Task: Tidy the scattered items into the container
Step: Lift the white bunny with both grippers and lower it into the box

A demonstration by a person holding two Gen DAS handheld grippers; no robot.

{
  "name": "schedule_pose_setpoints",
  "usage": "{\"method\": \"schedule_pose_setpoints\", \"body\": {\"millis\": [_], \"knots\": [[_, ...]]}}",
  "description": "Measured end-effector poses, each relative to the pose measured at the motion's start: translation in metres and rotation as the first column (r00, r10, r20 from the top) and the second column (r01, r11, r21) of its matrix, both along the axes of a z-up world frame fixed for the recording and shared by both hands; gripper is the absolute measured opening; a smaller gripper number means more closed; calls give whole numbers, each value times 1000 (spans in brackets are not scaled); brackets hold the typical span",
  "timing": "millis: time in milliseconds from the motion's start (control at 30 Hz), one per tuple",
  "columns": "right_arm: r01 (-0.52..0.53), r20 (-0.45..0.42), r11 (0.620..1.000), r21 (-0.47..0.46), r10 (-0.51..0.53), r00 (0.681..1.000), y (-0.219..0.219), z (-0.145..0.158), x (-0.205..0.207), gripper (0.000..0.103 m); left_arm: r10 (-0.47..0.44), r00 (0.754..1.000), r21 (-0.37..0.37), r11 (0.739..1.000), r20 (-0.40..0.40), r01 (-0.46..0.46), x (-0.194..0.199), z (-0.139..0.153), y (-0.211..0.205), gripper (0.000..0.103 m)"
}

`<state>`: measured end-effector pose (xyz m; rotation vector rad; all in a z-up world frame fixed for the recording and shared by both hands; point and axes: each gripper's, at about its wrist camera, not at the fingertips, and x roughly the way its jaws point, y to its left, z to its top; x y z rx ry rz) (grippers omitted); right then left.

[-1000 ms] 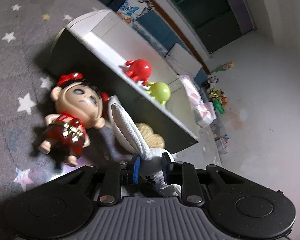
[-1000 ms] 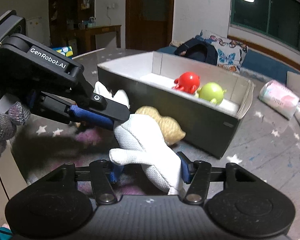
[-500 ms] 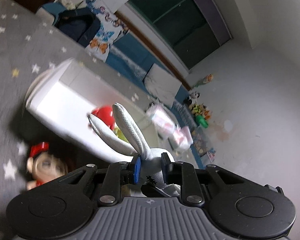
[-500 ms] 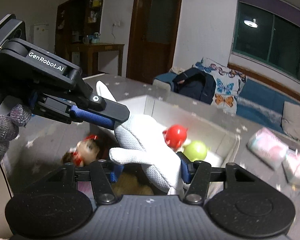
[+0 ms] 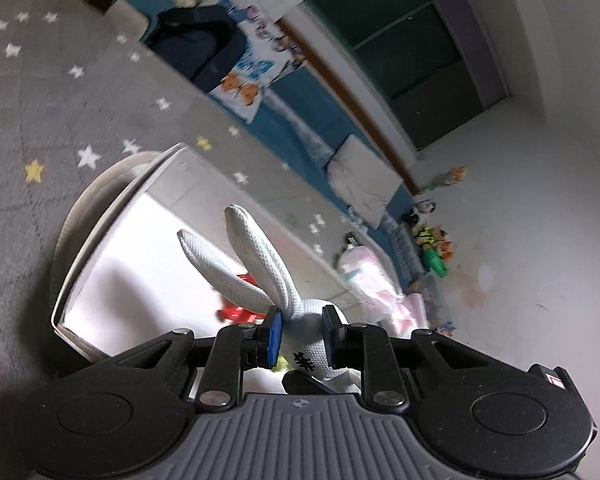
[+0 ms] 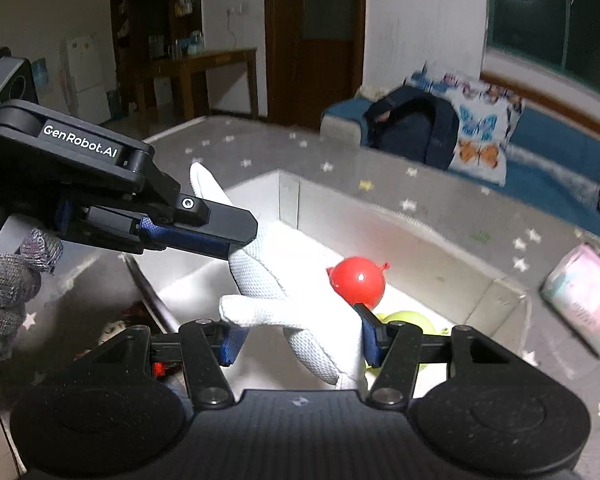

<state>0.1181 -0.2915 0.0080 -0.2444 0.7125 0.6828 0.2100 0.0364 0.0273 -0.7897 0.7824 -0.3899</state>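
Observation:
Both grippers hold one white knitted rabbit toy (image 6: 276,280) above the white-lined box (image 6: 460,248). My left gripper (image 5: 300,340) is shut on the rabbit's head (image 5: 304,340), its two ears pointing up over the box (image 5: 112,216). It shows in the right wrist view (image 6: 220,236) as a black arm coming in from the left. My right gripper (image 6: 298,346) is shut on the rabbit's body. A red round toy (image 6: 358,282) and a green round toy (image 6: 408,320) lie inside the box. A red toy (image 5: 238,312) shows behind the ears in the left wrist view.
The box stands on a grey star-patterned rug (image 5: 40,120). A doll (image 6: 116,328) lies on the rug left of the box. A pink-white package (image 6: 584,300) lies to the right. A blue sofa with a dark backpack (image 6: 412,128) and butterfly cushion stands behind.
Both grippers have lifted the rabbit from the rug beside the box to above the box's opening. The doll and beige toy have dropped out of the left wrist view.

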Motion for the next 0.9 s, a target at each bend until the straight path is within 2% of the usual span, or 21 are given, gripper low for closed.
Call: {"method": "schedule_pose_setpoints", "body": {"millis": [233, 333, 700, 900], "knots": [[-23, -71, 999, -22, 22, 997, 5, -12, 19, 58, 10, 998, -23, 1000, -62, -11, 21, -20, 4, 22], [-9, -81, 999, -44, 6, 997, 9, -14, 26, 58, 14, 997, -9, 1000, -78, -14, 26, -26, 3, 16], [2, -73, 998, -65, -7, 997, 6, -15, 26, 58, 26, 997, 33, 999, -75, -24, 23, -26, 0, 16], [19, -35, 999, -34, -20, 999, -3, -4, 10, 58, 28, 999, 59, 998, -31, -26, 11, -13, 0, 18]]}}
